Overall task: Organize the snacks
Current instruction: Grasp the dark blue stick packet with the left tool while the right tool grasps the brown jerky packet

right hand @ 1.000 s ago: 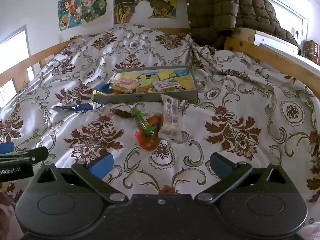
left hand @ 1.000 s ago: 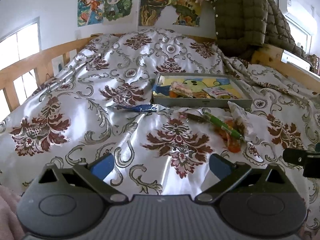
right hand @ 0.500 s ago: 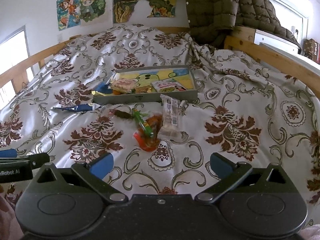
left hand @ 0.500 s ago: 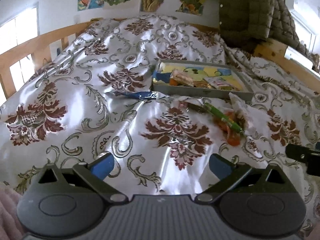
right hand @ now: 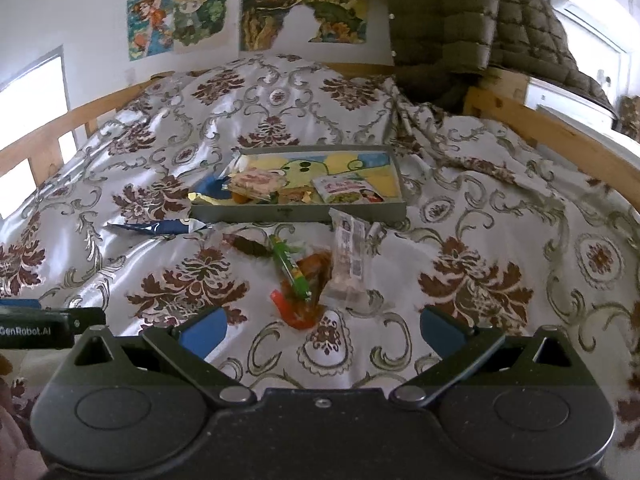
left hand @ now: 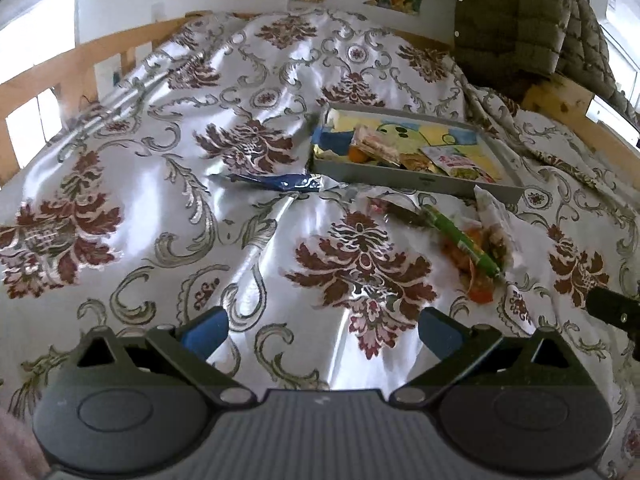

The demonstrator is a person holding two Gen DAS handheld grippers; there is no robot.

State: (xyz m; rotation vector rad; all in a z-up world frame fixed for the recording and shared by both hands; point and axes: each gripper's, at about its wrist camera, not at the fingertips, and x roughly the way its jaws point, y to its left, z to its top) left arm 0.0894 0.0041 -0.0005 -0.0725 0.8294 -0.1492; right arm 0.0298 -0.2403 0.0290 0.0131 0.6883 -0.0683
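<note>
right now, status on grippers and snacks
Left gripper open, empty. Right gripper open, empty. Some snacks in tray; green stick, clear pack, blue wrapper loose on bedspread. Path clear.

Both fisheye views sit low over the bed (left hand: pixel 120 184), each behind its own hand-held gripper, facing the headboard wall. The left view looks from further left, the right from further right. Both share the tray (left hand: pixel 416 178) (right hand: pixel 296 212) and the loose snacks near it.

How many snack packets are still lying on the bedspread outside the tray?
5, as far as visible: a blue packet left of the tray; a dark brown one, a green stick, an orange packet and a clear packet clustered before it. Overlaps may hide more.
</note>
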